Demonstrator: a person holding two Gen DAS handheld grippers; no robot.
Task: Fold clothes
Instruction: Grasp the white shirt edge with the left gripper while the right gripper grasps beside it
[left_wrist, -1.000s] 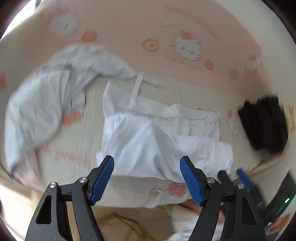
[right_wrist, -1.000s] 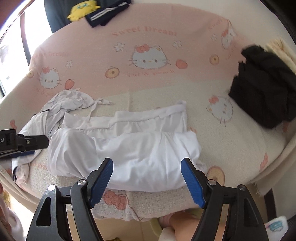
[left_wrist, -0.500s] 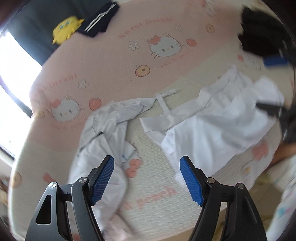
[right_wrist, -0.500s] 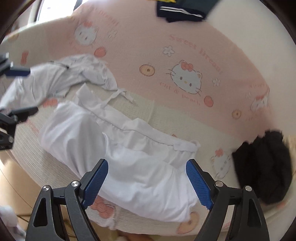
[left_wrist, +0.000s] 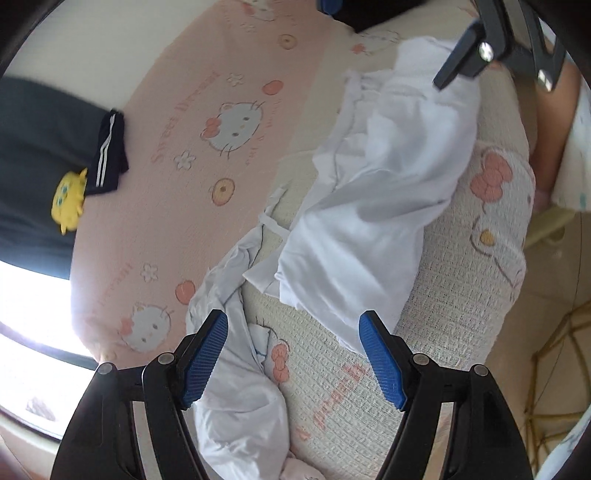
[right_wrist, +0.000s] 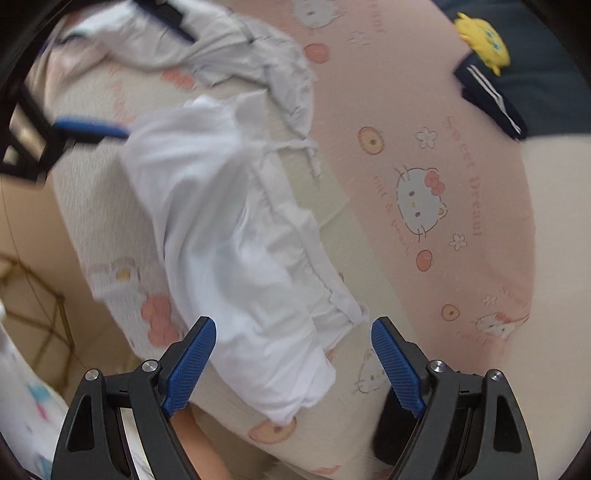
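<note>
White garment (left_wrist: 376, 192) lies rumpled on the bed (left_wrist: 443, 332), ahead of your left gripper (left_wrist: 293, 354) and just beyond your right gripper (right_wrist: 293, 363). Both sets of jaws wide open, holding nothing. Thin, limp cotton; pinch a hem corner. Since a second ago both views have swung hard.

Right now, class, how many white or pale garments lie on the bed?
2. The white garment lies across the bed's near edge; the pale crumpled one lies beside it, by the left gripper. Others may be hidden.
</note>
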